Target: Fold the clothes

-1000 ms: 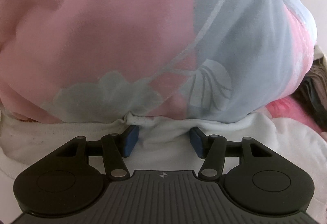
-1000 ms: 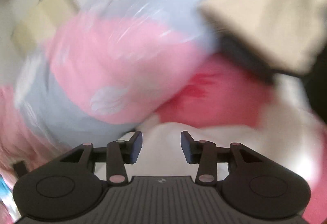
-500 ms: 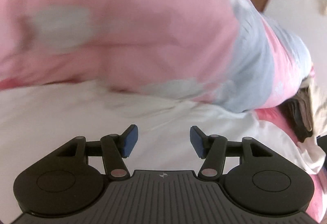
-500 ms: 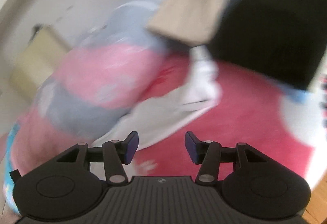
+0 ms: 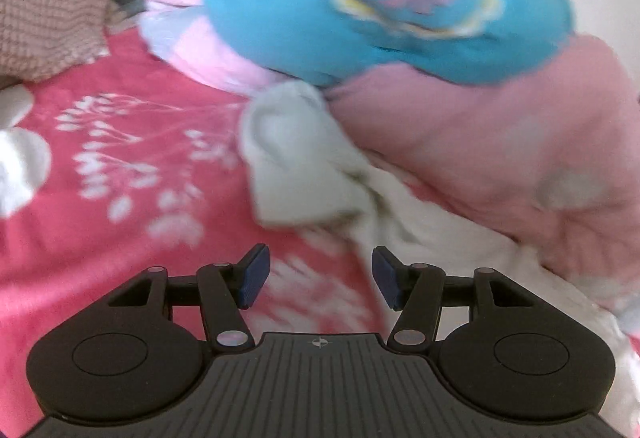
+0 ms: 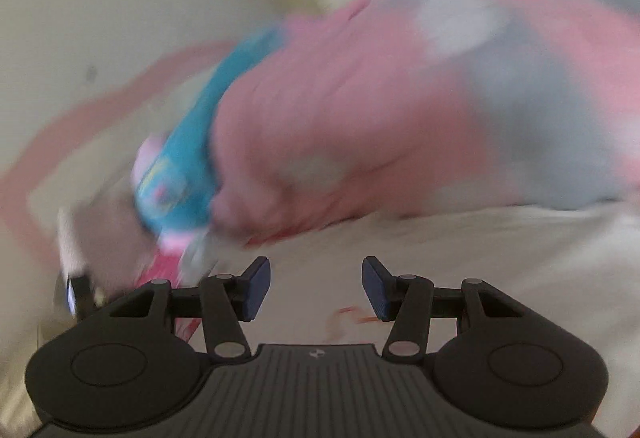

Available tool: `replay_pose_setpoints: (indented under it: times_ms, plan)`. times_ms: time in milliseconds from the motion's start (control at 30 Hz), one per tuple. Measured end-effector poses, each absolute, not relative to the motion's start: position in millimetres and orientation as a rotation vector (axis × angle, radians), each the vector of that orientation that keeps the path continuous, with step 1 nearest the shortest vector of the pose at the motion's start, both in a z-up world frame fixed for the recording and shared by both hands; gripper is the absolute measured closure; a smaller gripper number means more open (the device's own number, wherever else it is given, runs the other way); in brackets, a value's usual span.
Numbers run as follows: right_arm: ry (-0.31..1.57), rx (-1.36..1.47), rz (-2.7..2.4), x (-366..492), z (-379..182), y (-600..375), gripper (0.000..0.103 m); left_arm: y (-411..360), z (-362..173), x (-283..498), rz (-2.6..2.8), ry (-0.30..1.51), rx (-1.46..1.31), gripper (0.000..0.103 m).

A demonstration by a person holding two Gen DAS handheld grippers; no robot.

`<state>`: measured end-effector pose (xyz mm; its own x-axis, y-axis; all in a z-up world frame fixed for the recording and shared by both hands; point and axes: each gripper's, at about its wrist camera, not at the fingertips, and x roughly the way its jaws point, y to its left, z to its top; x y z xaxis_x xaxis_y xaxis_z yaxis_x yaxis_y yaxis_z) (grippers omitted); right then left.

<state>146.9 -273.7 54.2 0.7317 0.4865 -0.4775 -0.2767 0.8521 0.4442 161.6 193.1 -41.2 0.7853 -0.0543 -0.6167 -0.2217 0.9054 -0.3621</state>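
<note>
Pink bedspread (image 5: pixel 120 238) carries a white garment (image 5: pixel 304 158) just ahead of the spread, empty left tool (image 5: pixel 320 278).

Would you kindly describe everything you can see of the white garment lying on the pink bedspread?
The white garment looks like soft, slightly fuzzy cloth, crumpled and unfolded. In the left wrist view one bunched end lies on the pink floral bedspread, and the rest trails right, running under the edge of the pale pink quilt and close below the blue cushion. The picture is blurred, so seams and sleeves cannot be told. No gripper touches it.
</note>
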Motion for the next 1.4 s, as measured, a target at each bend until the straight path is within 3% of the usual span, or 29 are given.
replay_pose_setpoints:
  times_ms: [267, 333, 400, 933, 1200, 1400]
  plan:
    - [0.847, 0.250, 0.360, 256, -65, -158, 0.051, 177, -64, 211, 0.050, 0.645, -0.200, 0.050]
    - [0.730, 0.216, 0.374, 252, -77, -154, 0.050, 180, -66, 215, 0.037, 0.630, -0.212, 0.075]
    - [0.701, 0.186, 0.381, 249, -82, -152, 0.050, 188, -63, 217, 0.039, 0.613, -0.243, 0.091]
    - [0.677, 0.432, 0.459, 254, -94, -184, 0.050, 300, 78, 240, 0.241, 0.395, -0.384, 0.094]
    - [0.671, 0.472, 0.472, 254, -97, -188, 0.050, 289, 128, 192, 0.120, 0.306, -0.451, 0.094]
    - [0.673, 0.492, 0.476, 254, -98, -190, 0.050, 217, 172, 134, -0.203, 0.237, -0.416, 0.094]
